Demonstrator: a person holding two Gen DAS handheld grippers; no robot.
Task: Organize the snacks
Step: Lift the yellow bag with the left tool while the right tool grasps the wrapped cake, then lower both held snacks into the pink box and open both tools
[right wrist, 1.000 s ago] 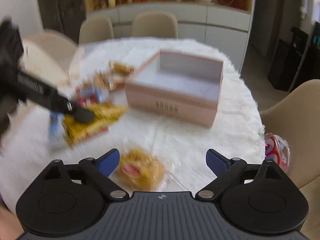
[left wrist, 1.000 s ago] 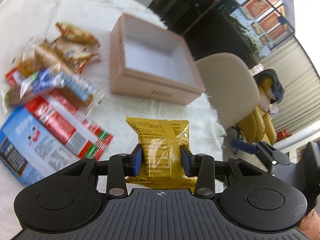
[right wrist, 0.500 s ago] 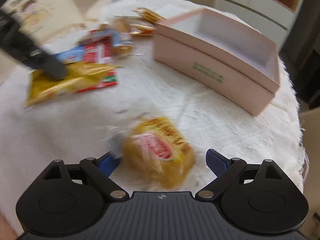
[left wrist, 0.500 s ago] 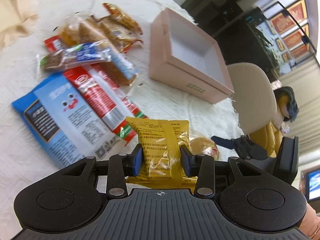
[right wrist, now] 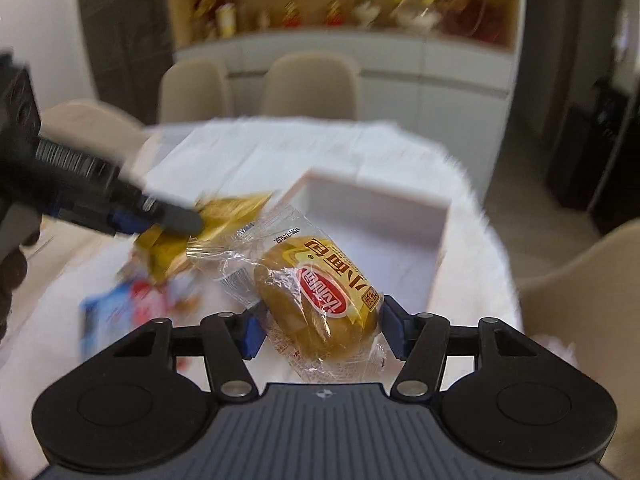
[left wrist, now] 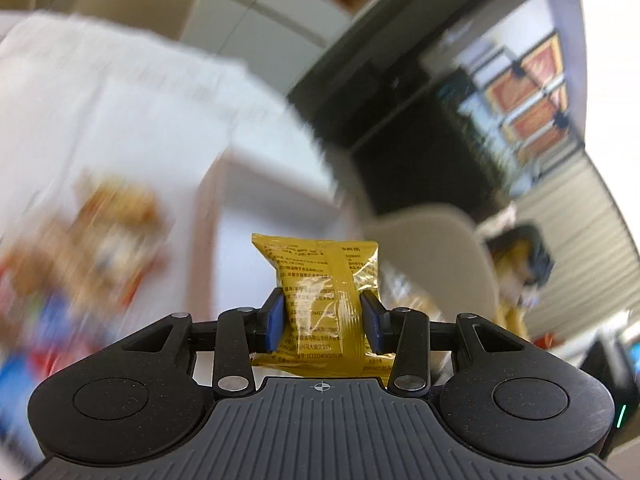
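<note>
The left gripper (left wrist: 322, 322) pinches a yellow packet (left wrist: 318, 300) of crinkled, glossy printed film. The packet stands upright between the blue pads, its long axis pointing forward, away from the camera. The right gripper (right wrist: 322, 330), whose jaws have just been closing, grips a bun (right wrist: 316, 292), oval and golden, sealed in a clear crinkled wrapper; its long axis runs diagonally, upper left to lower right. Both are held clear of the table (right wrist: 472, 264) with its fluffy white cloth. Beyond stands a rectangular pink box (right wrist: 438, 240), open-topped. Loose snacks (right wrist: 124, 312) lie blurred at left.
</note>
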